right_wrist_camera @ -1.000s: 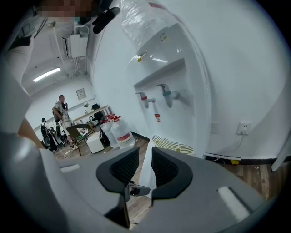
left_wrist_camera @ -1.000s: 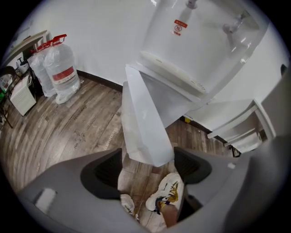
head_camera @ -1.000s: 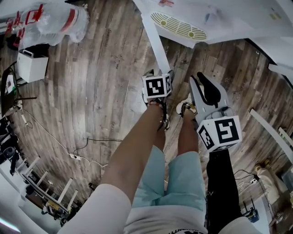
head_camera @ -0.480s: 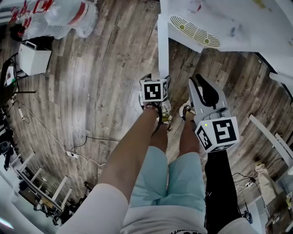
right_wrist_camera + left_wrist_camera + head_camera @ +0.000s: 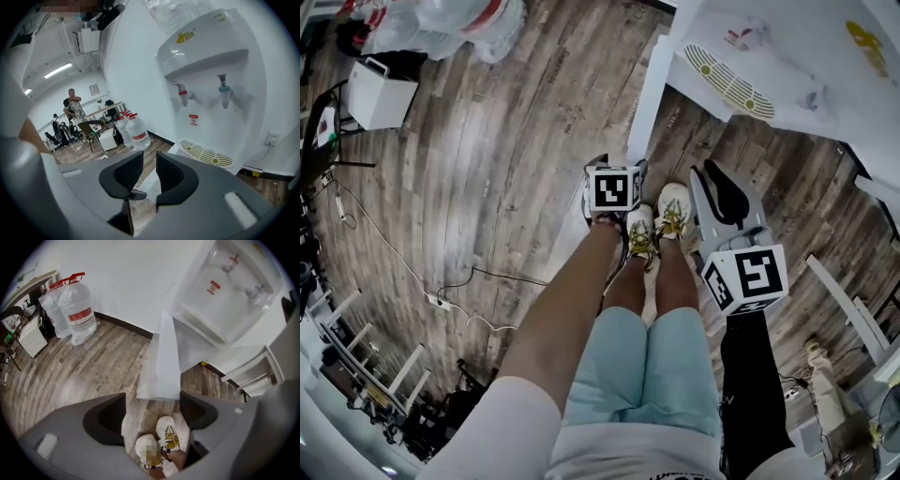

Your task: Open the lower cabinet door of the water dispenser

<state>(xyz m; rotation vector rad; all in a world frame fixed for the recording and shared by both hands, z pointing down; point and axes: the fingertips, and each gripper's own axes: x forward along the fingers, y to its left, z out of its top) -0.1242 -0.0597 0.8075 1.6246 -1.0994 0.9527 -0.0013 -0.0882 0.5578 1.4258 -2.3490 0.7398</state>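
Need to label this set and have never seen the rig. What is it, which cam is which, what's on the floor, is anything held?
There is no robot here. A person holds a two-jaw gripper in each hand. The head view comes from a camera on the person's head, looking down past their shoes to a wooden floor. The two gripper views ride on the grippers and look along the jaws. The marker cube on each is part of the gripper. Ahead stands a white water dispenser. Its lower cabinet door is swung open. Water bottles stand by the wall. The left gripper is open and the right gripper is nearly closed. Neither holds anything.
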